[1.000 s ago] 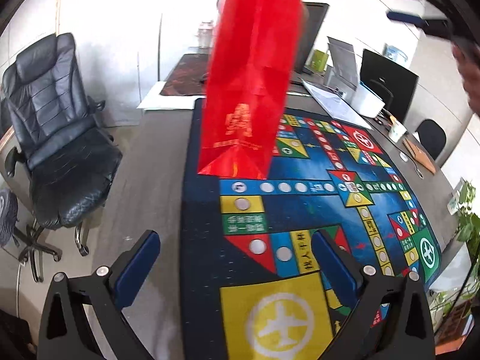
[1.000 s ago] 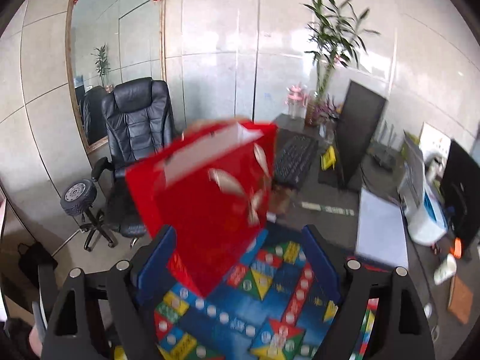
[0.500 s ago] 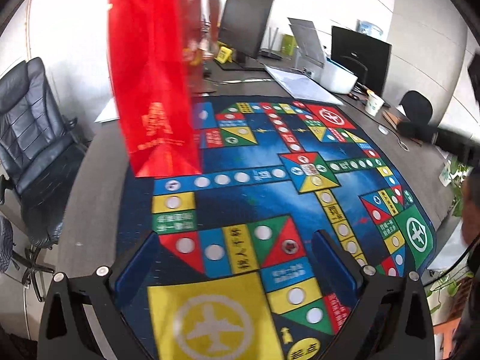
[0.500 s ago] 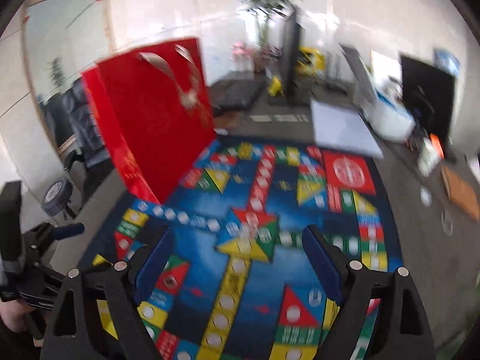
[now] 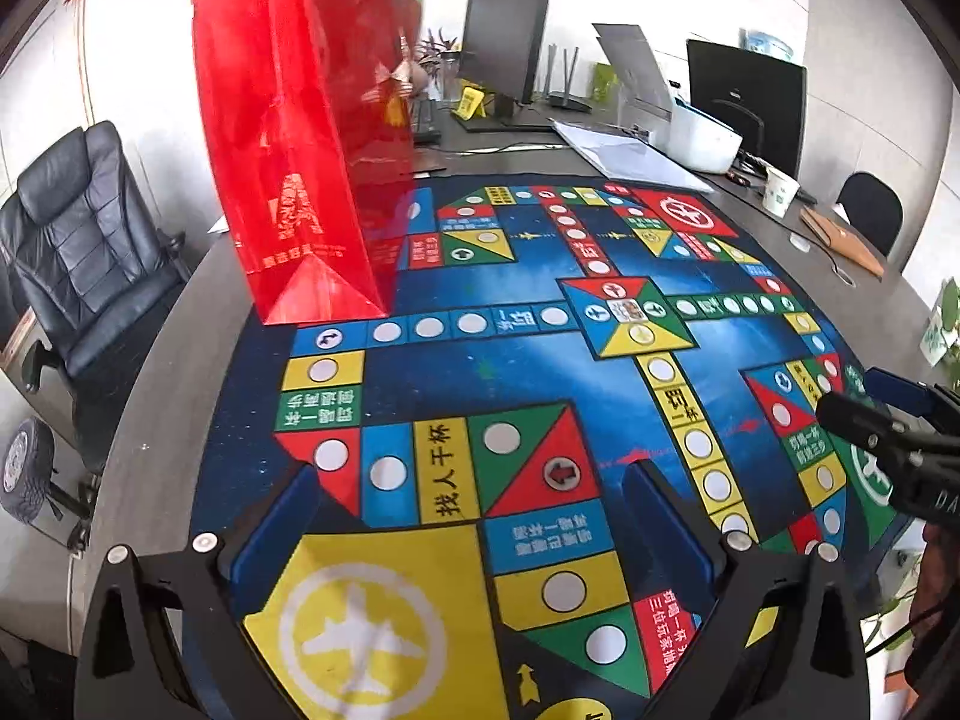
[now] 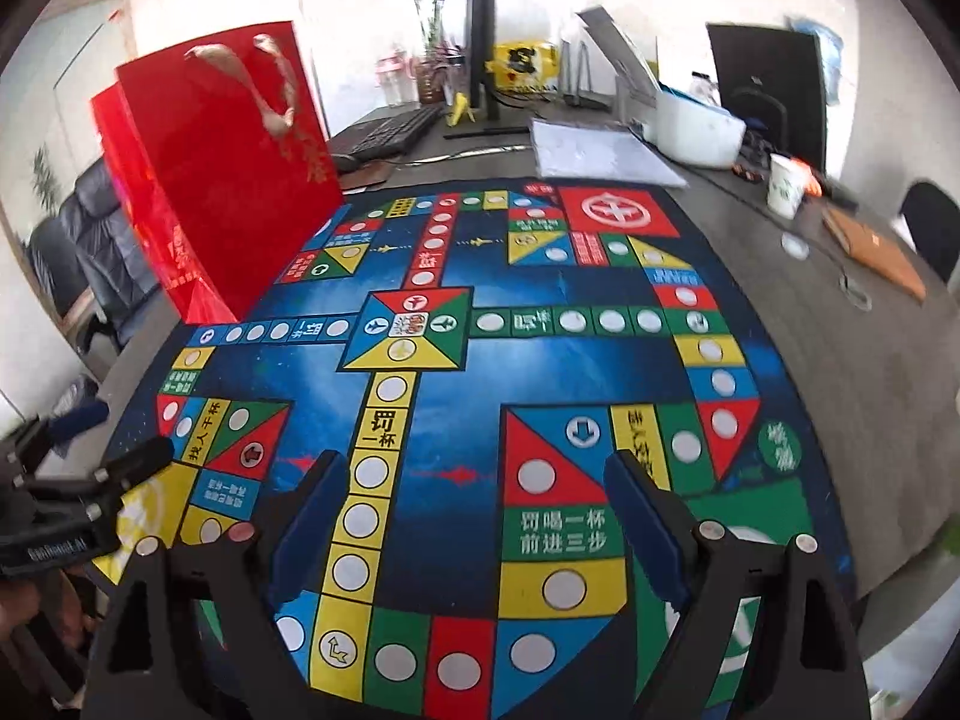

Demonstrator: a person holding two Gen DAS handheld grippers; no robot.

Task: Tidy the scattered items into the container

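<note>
A tall red paper gift bag [image 5: 300, 138] stands upright on the far left corner of a colourful board-game mat [image 5: 510, 372]; it also shows in the right wrist view [image 6: 222, 180] with pale ribbon handles. My left gripper [image 5: 468, 498] is open and empty over the mat's near edge. My right gripper [image 6: 474, 486] is open and empty over the mat's near middle. Each gripper shows at the edge of the other's view. No loose items show on the mat.
The mat covers a grey table [image 6: 840, 360]. Behind it are monitors [image 5: 510, 60], a keyboard [image 6: 384, 132], papers [image 6: 600, 150], a white printer [image 5: 702, 138], a paper cup [image 6: 786, 183] and a brown notebook [image 6: 876, 252]. A black office chair [image 5: 78, 246] stands at the left.
The red bag, held up in the air a second ago, now stands on the mat's far left corner. Both grippers have pulled back toward the near side and are empty.
</note>
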